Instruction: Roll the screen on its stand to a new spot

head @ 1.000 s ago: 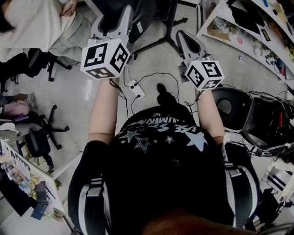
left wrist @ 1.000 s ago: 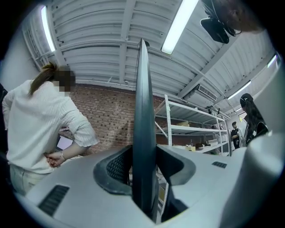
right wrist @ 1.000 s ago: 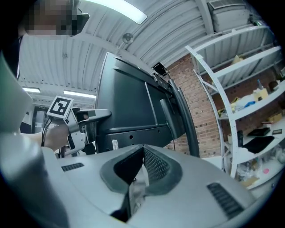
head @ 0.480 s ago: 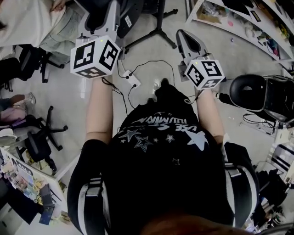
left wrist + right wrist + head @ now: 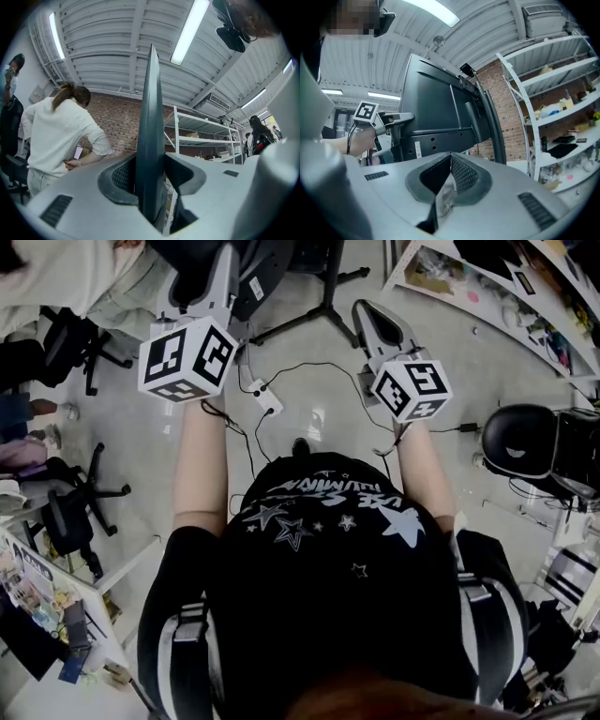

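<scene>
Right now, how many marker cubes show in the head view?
2: one cube on the left tool, upper left; the other on the right tool, upper right. None appears hidden.

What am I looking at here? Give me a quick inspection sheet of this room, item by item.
Surface: grey floor, glossy.
Job's things: screen upright on its stand.
Clutter: office chair; round black seat.
Grippers: left gripper clamped on the screen's edge; right gripper closed, nothing between its jaws.
Cables: black cable and white power strip on the floor.
Surroundings: shelving, brick wall, person in white.
</scene>
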### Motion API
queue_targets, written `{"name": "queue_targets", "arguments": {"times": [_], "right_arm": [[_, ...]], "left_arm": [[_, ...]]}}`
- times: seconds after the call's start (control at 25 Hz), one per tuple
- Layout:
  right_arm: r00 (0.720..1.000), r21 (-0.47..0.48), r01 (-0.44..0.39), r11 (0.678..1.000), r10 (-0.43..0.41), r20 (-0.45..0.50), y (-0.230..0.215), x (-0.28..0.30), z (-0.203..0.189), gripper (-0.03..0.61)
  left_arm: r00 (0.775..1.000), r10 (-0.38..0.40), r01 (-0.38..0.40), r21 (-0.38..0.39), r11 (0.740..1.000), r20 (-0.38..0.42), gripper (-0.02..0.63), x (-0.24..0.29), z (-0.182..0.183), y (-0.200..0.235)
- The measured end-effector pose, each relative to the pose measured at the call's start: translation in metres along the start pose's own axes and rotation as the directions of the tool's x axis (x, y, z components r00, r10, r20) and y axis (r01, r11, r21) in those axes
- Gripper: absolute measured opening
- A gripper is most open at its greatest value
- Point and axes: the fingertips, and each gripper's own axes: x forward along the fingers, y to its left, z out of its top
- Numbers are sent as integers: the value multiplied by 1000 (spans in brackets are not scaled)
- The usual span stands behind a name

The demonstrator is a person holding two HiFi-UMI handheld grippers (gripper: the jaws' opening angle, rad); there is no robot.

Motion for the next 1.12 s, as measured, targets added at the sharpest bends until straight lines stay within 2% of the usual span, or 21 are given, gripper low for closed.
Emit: {"name": "queue_targets", "arguments": {"times": [0.48,1.12], "right_arm": [[1000,-13,5,1000,-5,2,-10,-70,8,7],[1000,-29,-8,1000,9,27,-3,-130,15,6]], "left_arm": [[999,40,-40,17,999,-2,187,-15,-2,-25],[1000,12,-13,35,999,10,187,-64,2,-100]]}}
